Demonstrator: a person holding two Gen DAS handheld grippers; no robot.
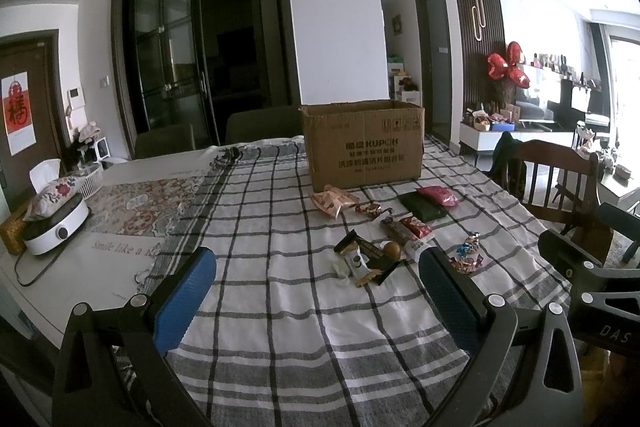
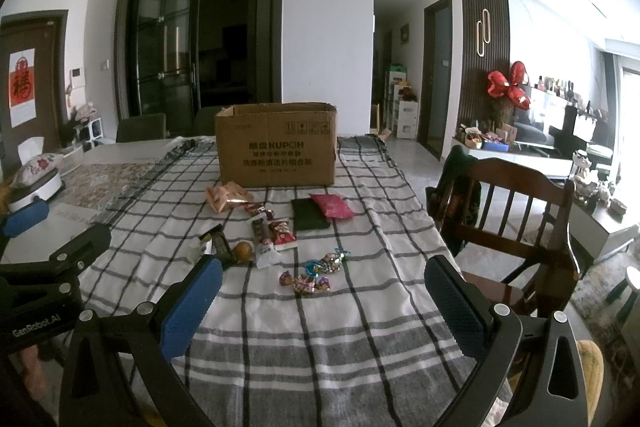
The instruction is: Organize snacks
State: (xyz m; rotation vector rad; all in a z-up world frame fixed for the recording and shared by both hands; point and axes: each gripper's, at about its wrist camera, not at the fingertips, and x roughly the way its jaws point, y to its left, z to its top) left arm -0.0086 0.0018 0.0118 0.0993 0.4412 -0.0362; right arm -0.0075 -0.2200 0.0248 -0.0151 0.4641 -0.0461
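Note:
An open cardboard box (image 1: pixel 364 143) (image 2: pixel 276 147) stands at the far side of the checked tablecloth. Snacks lie scattered in front of it: an orange-pink bag (image 1: pixel 334 202) (image 2: pixel 227 197), a dark green packet (image 1: pixel 423 206) (image 2: pixel 310 214), a pink packet (image 1: pixel 437 195) (image 2: pixel 331 205), red snack bars (image 1: pixel 416 227) (image 2: pixel 280 230), a small round brown snack (image 1: pixel 391 249) (image 2: pixel 243 251) and wrapped candies (image 1: pixel 467 254) (image 2: pixel 316 273). My left gripper (image 1: pixel 316 291) is open and empty, near the snacks. My right gripper (image 2: pixel 320 303) is open and empty, just short of the candies.
A white round appliance (image 1: pixel 56 227) with a floral tissue pouch sits on the table's left. A wooden chair (image 2: pixel 516 211) stands at the table's right edge. The tablecloth (image 1: pixel 280 307) covers the near table.

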